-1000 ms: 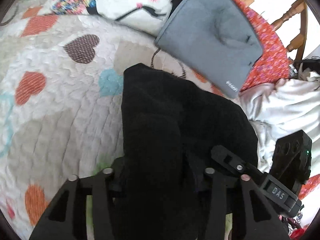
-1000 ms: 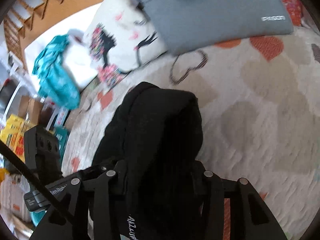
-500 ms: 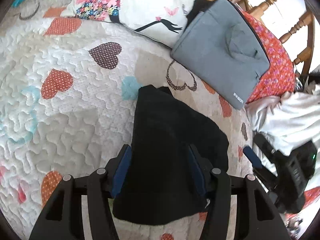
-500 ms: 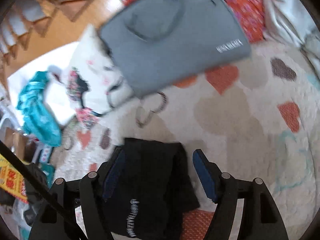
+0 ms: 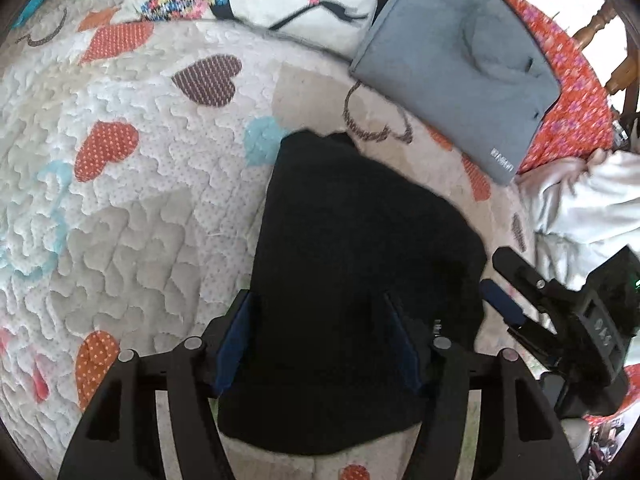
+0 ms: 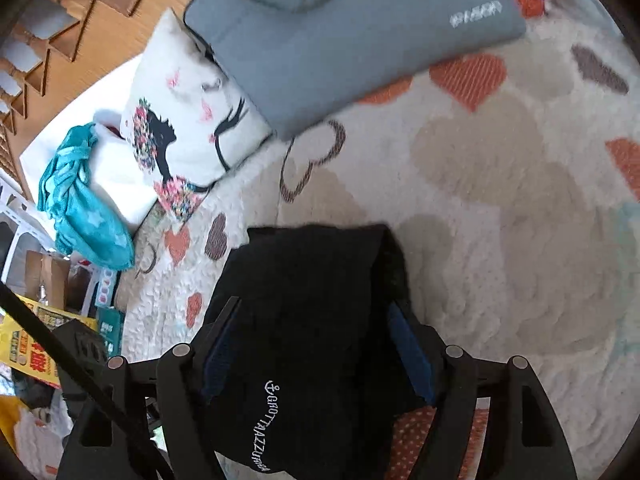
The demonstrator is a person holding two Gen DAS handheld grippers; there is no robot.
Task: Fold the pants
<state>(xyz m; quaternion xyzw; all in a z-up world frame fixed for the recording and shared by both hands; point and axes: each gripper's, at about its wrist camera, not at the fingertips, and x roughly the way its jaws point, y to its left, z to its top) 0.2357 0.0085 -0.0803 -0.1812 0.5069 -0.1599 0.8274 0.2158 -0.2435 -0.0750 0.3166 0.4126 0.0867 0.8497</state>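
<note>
Left gripper: my left gripper has its two black fingers spread wide, blue pads facing inward. The cloth lies between and under them, and I see no pinch on it.
Right gripper: my right gripper is spread just as wide over the same cloth. In the left wrist view it shows at 4 o'clock, beside the bundle's edge, gripping nothing.
Pants: the folded black soft-knit pants lie as a thick, roughly rectangular bundle on the bed. In the left wrist view they run from centre down to 6 o'clock. In the right wrist view white embroidered lettering sits near 6 o'clock.
Quilt: the cream quilted bedspread with orange, brown and blue hearts has a puffy, wavy stitched surface, and the pants rest on it.
Grey piece: a flat grey folded fabric rectangle with a small white logo lies at 1 o'clock, apart from the pants.
Pillow: a white cushion printed with a black figure and flowers sits at 10 o'clock in the right wrist view, partly under the grey piece.
Other cloth: a crumpled white cloth at 3 o'clock in the left wrist view; a teal shiny bundle at 9 o'clock in the right wrist view.
</note>
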